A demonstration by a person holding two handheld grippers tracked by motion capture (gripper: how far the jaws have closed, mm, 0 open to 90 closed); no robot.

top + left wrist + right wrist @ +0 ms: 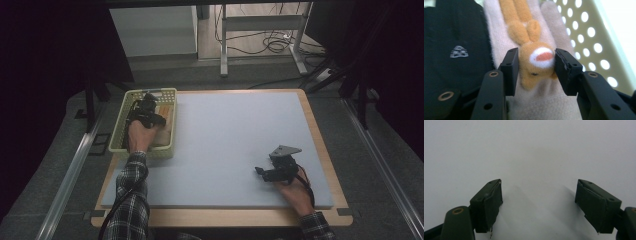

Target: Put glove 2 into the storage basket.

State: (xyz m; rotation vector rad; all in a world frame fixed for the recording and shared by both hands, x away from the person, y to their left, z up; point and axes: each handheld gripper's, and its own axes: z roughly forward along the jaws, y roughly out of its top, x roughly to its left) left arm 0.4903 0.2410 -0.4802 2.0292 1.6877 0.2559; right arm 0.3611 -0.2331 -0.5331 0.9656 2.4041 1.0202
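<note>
A pale yellow perforated basket (170,93) stands at the table's far left corner; its holed wall (584,32) rises on the right of the left gripper view. Inside lie a beige fleece glove (496,35) with an orange plush animal (524,30) sewn on, and a black glove (454,37) beside it. My left gripper (537,62) reaches down into the basket (148,106), its pads pressing both sides of the plush animal's head. Over the mat at the near right, my right gripper (261,171) (539,200) stands open with nothing between its jaws.
A light grey mat (235,130) covers most of the wooden table (220,218). Beyond the table's far edge are a white cabinet (155,30), metal desk legs (223,45) and loose cables (270,42) on the floor. Dark surroundings flank both sides.
</note>
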